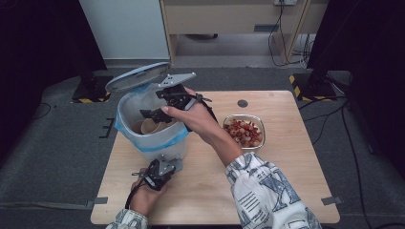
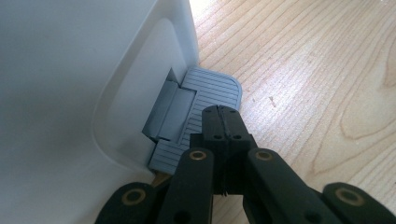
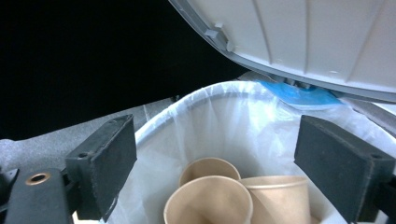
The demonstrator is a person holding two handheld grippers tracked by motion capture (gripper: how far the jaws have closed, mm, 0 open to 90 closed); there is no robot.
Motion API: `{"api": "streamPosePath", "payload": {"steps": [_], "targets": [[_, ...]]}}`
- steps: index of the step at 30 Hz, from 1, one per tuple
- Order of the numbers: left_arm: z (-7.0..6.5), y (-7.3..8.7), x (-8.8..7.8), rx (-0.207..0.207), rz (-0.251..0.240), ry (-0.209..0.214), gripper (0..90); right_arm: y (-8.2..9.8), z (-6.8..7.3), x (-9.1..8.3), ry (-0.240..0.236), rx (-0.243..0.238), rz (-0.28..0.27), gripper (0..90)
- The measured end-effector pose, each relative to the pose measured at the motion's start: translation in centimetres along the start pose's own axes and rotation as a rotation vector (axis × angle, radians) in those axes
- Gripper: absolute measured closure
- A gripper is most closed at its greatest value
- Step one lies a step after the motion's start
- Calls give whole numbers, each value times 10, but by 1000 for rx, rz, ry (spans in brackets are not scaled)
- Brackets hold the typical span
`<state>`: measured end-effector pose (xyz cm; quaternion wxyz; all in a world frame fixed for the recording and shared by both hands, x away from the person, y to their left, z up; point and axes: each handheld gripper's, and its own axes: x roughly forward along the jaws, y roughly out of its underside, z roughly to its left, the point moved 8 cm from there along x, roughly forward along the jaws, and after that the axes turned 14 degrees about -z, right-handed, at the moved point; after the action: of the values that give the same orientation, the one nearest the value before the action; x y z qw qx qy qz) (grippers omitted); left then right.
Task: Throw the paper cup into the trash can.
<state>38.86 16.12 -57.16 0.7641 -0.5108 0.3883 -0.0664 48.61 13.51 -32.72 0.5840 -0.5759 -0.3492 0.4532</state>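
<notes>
My left gripper (image 2: 223, 122) has its jaws pressed together, tips down on the grey pedal (image 2: 205, 95) at the foot of the white bin (image 1: 157, 136), which stands at about ten o'clock on the table (image 1: 286, 191). The lid (image 1: 138, 76) is tilted up. My right gripper (image 3: 215, 158) hovers over the bin mouth with jaws spread and nothing between the pads (three paper cups (image 3: 210, 203) lie in the liner below). A bowl of red fruit (image 1: 244, 131) sits near the bin, at three o'clock from it.
</notes>
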Motion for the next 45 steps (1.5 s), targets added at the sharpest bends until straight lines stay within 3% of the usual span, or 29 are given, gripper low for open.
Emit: {"api": "streamPosePath", "payload": {"steps": [19, 45], "targets": [[0, 0, 0, 1, 0, 1, 900, -1, -24, -25, 87, 13, 5, 70], [0, 0, 0, 3, 1, 1, 900, -7, -65, -75, 205, 14, -11, 72]]}}
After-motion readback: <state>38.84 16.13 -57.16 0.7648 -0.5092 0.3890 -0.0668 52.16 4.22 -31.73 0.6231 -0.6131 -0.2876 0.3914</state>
